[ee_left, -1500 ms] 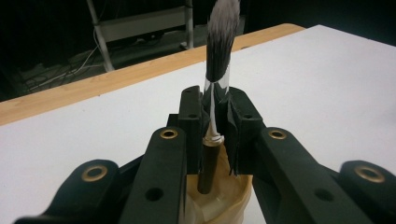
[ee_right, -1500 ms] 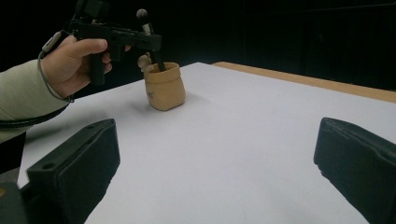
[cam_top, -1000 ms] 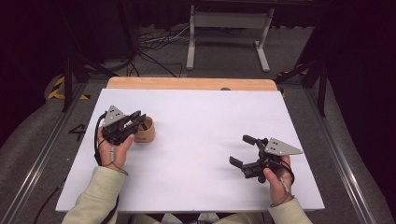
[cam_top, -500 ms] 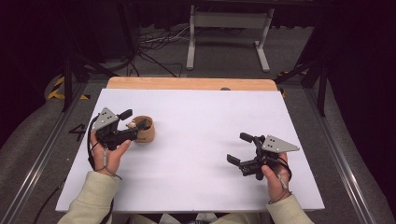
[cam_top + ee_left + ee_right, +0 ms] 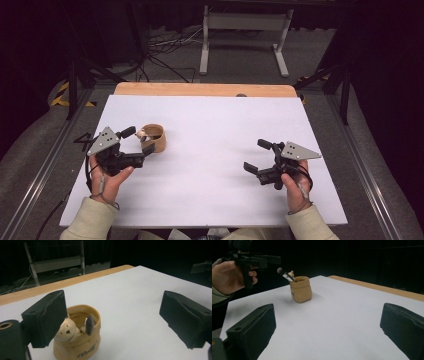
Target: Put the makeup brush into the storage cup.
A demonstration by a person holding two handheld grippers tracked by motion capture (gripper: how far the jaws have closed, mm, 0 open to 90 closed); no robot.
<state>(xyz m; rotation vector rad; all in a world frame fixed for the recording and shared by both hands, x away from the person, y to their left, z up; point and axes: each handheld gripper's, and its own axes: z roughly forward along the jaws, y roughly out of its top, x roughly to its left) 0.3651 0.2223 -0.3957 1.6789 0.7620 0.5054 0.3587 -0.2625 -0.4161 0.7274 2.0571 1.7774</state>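
On the table, high view: a tan pot (image 5: 153, 138) stood upright on the white table (image 5: 210, 150), toward its left side.
Left gripper, high view: the left gripper (image 5: 134, 146) sat just left of the pot, its fingers spread apart with nothing between them; one finger lay close against the pot's near wall, contact uncertain.
Right gripper, high view: the right gripper (image 5: 259, 156) was well apart from the pot, on the right half of the table, fingers spread wide and empty.
Pot, left gripper view: the pot (image 5: 80, 340) stood near the left finger (image 5: 46, 317), partly hidden behind it; inside it were a small pale figure (image 5: 67, 330) and a dark brush head (image 5: 89, 325).
Fingers, left gripper view: open wide, with bare table between them.
Pot, right gripper view: the pot (image 5: 301, 290) stood far off, a brush (image 5: 285, 275) leaning out of its rim toward the left hand (image 5: 229, 275).
Fingers, right gripper view: parted wide, gripping nothing.
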